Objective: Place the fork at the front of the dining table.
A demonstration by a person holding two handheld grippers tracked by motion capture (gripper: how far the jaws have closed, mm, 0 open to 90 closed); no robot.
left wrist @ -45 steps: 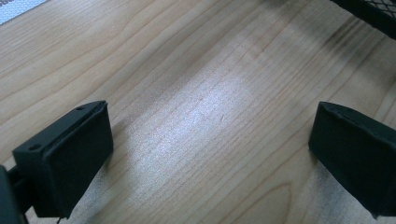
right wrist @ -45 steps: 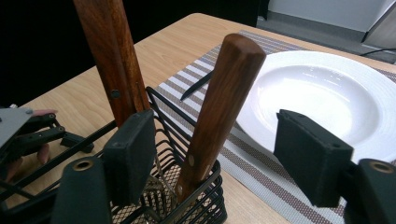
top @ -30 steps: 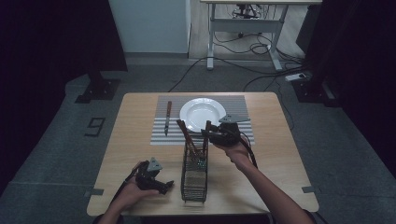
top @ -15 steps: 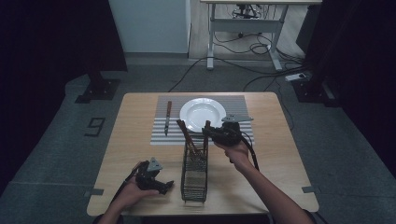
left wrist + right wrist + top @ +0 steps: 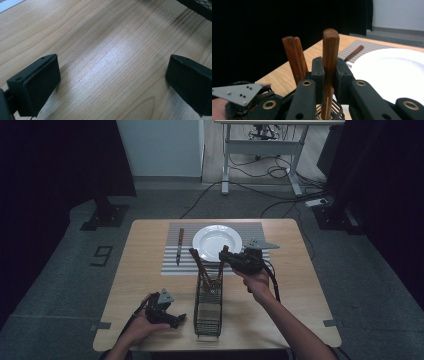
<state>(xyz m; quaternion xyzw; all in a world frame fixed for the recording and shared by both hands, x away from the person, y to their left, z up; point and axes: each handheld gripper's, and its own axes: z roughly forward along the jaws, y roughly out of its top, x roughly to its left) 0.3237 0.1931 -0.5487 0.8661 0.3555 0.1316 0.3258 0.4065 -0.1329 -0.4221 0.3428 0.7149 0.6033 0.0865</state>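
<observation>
Two claws: my right gripper (image 5: 226, 255) is clenched on a brown wooden utensil handle (image 5: 330, 50); my left gripper (image 5: 172, 318) rests released on the pale wooden table (image 5: 300, 285), jaws wide apart over bare wood.
Change: over the last second my right hand has barely shifted; the grasped handle sits at the same spot above the black wire-mesh cutlery basket (image 5: 208, 312).
Meaning: I judge the lift-out is only beginning, the grip just secured.
Location: the handle stands in the basket's far end, beside a second reddish wooden handle (image 5: 294, 56), just short of the round white plate (image 5: 217, 239).
Long axis: near vertical.
Pointing: handle end up; working end down inside the basket, hidden.
Elsewhere: a wooden-handled knife (image 5: 179, 246) lies on the grey striped placemat (image 5: 172, 265).
</observation>
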